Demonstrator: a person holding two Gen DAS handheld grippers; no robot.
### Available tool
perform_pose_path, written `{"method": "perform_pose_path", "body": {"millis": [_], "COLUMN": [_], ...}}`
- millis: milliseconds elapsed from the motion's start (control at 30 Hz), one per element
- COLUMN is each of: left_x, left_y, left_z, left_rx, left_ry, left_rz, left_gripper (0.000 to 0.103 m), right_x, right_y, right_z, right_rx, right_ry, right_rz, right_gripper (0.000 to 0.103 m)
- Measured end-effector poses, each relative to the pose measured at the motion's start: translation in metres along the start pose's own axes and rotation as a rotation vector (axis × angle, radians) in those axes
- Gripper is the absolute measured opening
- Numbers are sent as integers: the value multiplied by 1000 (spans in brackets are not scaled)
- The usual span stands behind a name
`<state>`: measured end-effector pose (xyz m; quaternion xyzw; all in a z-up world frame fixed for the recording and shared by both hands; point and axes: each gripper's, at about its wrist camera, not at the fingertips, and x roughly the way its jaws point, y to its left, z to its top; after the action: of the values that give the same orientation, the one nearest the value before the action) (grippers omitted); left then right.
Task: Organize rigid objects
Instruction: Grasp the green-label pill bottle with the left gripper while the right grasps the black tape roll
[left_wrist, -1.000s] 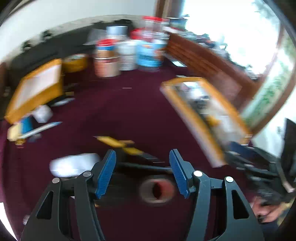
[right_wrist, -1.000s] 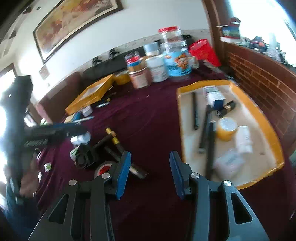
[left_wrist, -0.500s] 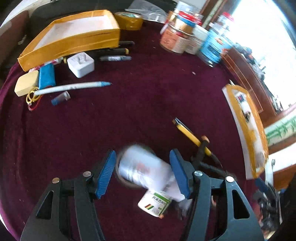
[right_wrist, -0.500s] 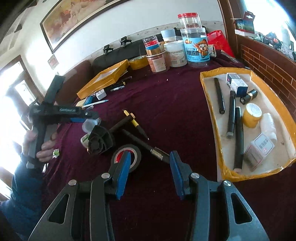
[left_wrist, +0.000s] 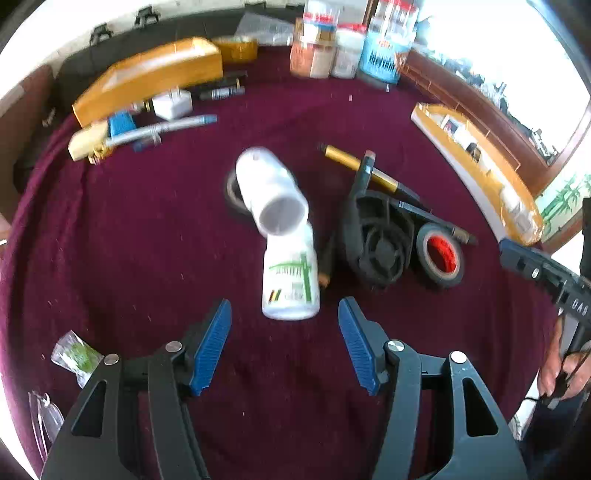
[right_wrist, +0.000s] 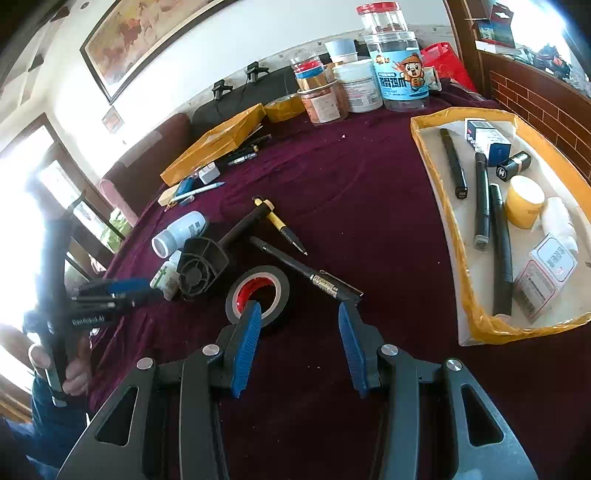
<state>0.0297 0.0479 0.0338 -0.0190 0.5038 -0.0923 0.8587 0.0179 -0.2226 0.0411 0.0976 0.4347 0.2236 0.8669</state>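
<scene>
Bottle lying just beyond left gripper, long axis pointing away, centred between spread empty jaws; right gripper likewise spread, empty, nearer tape.

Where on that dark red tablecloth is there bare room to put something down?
Bare cloth lies between the black tape roll with red core and the yellow-rimmed tray, and behind toward the jars. Crowded: around the white bottles and black fan.

White wall with framed painting, brick ledge, perhaps sunlit windows.
</scene>
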Motion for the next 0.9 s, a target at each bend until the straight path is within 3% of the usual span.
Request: {"method": "perform_pose_path", "body": {"millis": [133, 400, 500, 533, 600, 733, 900], "left_x": [2, 21, 26, 26, 25, 22, 9], "left_y": [-8, -12, -10, -10, -8, 0, 5], "left_z": [10, 22, 22, 22, 22, 21, 21], "left_rx": [19, 19, 8, 7, 1, -28, -46], "left_ry": [-35, -38, -44, -50, -59, -67, -117], "left_rz": [54, 78, 73, 64, 55, 6, -54], "left_gripper": [59, 58, 42, 31, 31, 31, 31], "right_x": [2, 8, 14, 16, 22, 30, 43], "right_y": [4, 8, 11, 12, 17, 27, 43], "right_z": [-3, -5, -6, -7, -7, -8, -5], "right_rx": [-7, -18, -26, -30, -43, -74, -133], "right_ry": [7, 25, 42, 46, 59, 73, 86], "right_rz": [4, 0, 10, 11, 14, 16, -32], "right_gripper": [39, 39, 39, 39, 39, 51, 55]}}
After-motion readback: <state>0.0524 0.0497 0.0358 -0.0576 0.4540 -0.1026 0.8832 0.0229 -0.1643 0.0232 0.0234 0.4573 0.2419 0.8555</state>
